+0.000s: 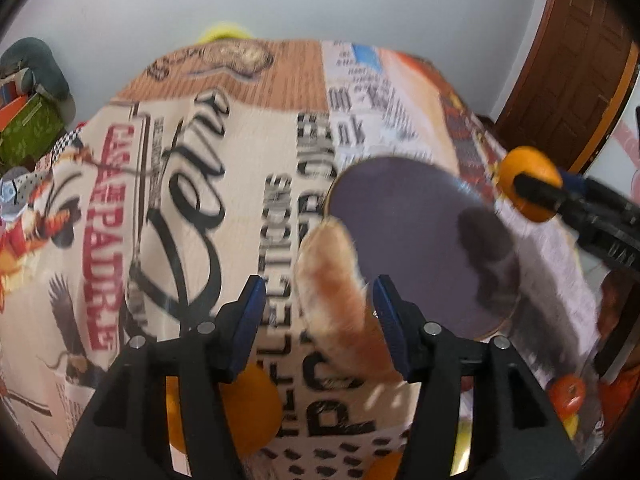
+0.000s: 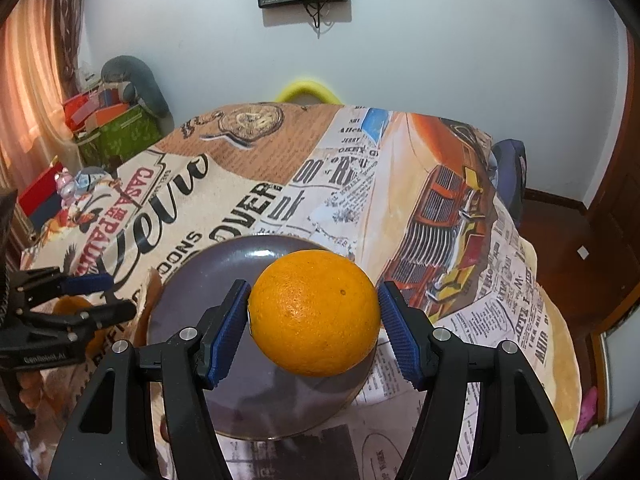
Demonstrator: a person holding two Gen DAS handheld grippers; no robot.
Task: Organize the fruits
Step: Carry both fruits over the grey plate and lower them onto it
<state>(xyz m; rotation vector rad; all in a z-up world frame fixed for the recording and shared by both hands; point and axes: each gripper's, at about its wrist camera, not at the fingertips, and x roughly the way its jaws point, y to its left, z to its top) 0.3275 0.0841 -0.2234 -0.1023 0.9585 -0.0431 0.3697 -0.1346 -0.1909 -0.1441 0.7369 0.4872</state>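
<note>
An orange (image 2: 314,312) was clamped in the right hand-held gripper (image 2: 314,320) above a dark plate (image 2: 192,304). A pale fruit (image 1: 332,288) was seen between the left hand-held gripper's (image 1: 320,324) parted jaws, beside the plate's rim. Bare patterned desk (image 2: 400,184) lay beyond.

Plate (image 2: 192,320): one, dark and round.

Oranges: three counted, namely the first orange (image 2: 314,312), a second orange (image 1: 248,412) and a third orange (image 1: 384,468) (the third is cut off by the frame edge, so the tally may run higher).

Pale elongated fruit (image 1: 336,292): one.

Small red-orange fruit (image 1: 568,392): one.

Grippers: two, the left gripper (image 1: 319,284) and the right gripper (image 2: 313,286).

Printed tablecloth (image 2: 420,184): one.
</note>
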